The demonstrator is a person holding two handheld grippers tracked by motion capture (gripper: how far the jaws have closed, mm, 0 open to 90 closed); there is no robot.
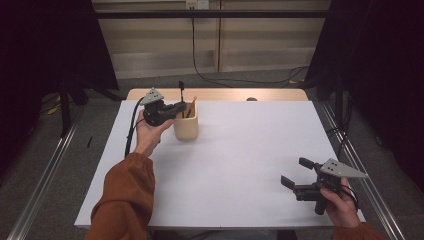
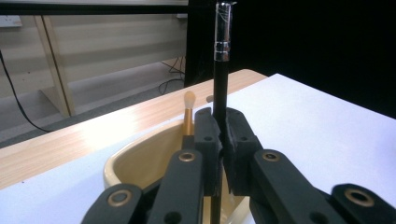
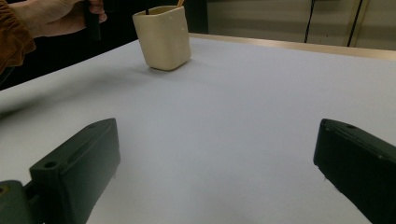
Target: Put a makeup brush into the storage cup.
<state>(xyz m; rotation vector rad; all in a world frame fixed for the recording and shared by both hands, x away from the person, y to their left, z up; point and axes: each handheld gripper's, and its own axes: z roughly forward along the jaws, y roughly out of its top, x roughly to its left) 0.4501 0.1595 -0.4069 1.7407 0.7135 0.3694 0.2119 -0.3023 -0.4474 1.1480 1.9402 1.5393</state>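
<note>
Black brush handle [image 2: 220, 93] stands upright over the cream cup [image 1: 186, 126], clamped in our left tool [image 1: 176, 107]; a tan brush [image 2: 188, 112] leans inside the cup. Well away on the bench [image 1: 240, 150], our right tool [image 1: 294, 172] gapes empty.

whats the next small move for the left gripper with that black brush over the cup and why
Probably lower it a little more, then open. The left gripper is shut on the black brush, held upright with its lower end already inside the cream cup, beside a tan brush. Letting go higher might tip it out.
</note>
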